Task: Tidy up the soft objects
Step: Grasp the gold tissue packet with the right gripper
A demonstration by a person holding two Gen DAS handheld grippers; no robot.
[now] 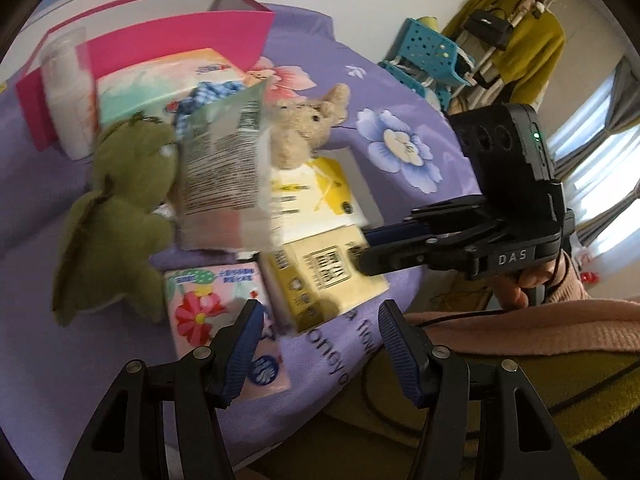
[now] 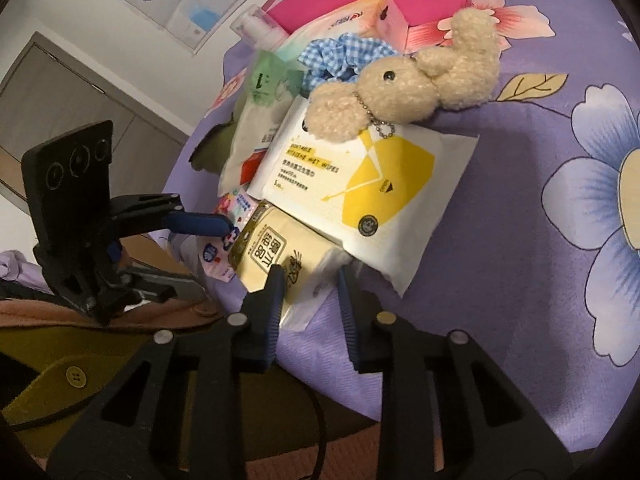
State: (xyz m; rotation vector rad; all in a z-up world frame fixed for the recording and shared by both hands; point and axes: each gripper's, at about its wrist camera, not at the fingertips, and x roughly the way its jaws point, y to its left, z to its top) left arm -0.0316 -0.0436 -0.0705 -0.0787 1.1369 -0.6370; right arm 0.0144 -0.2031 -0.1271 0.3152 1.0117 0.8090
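A heap of soft things lies on the purple flowered cloth. It holds a green plush, a beige plush rabbit, a yellow-and-white wet-wipes pack, a beige tissue pack, a pink flowered tissue pack, a green-topped packet and blue gingham cloth. My left gripper is open, just above the pink pack. My right gripper is open, its fingers on either side of the near corner of the beige tissue pack. The right gripper also shows in the left wrist view.
An open pink box stands behind the heap with a white bottle and a pastel tissue pack before it. A blue plastic rack and hanging clothes lie beyond the cloth. My sleeve and lap are near.
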